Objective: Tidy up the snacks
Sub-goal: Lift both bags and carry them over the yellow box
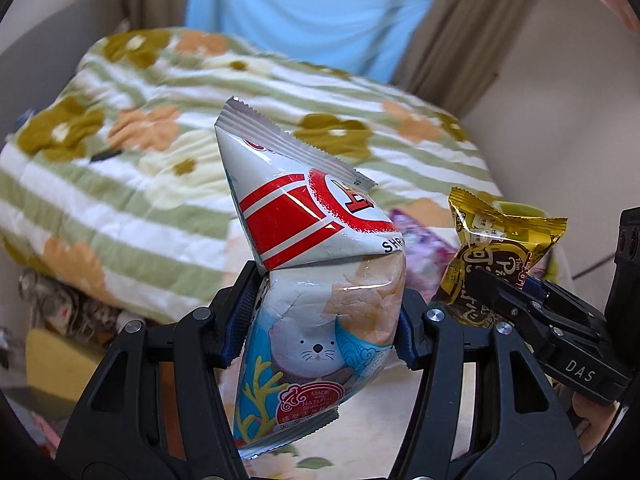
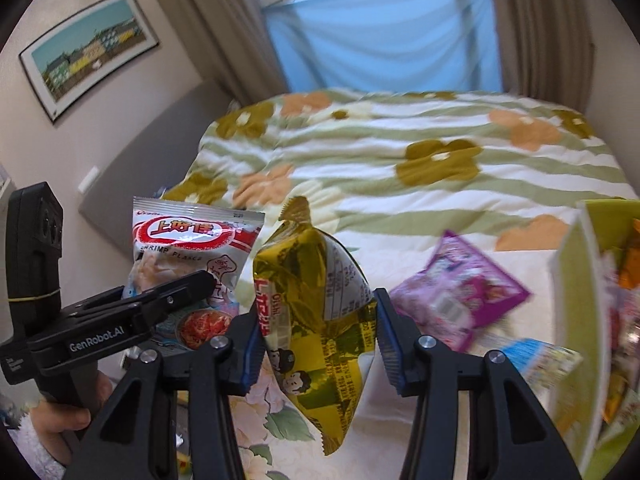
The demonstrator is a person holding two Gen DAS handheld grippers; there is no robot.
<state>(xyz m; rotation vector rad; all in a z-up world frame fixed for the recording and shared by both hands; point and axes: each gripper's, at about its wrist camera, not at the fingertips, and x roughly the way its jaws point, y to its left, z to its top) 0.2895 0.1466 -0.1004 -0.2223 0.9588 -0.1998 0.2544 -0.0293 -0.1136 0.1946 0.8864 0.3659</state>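
Holding one packet per gripper: left gripper [image 1: 322, 322] clamps shrimp packet [image 1: 308, 248], right gripper [image 2: 318, 346] clamps gold packet [image 2: 316, 312]; both clear of the bed [image 2: 400, 184], presumably bound for the green box [image 2: 576, 300].

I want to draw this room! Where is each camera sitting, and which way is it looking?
Left wrist: sits on the left gripper, looking along it over the shrimp flakes bag it grips, toward the bed; the right gripper shows.
Right wrist: sits on the right gripper, looking over its gold packet at the bed; a hand shows.
Shared: both packets, bed, blue cloth.
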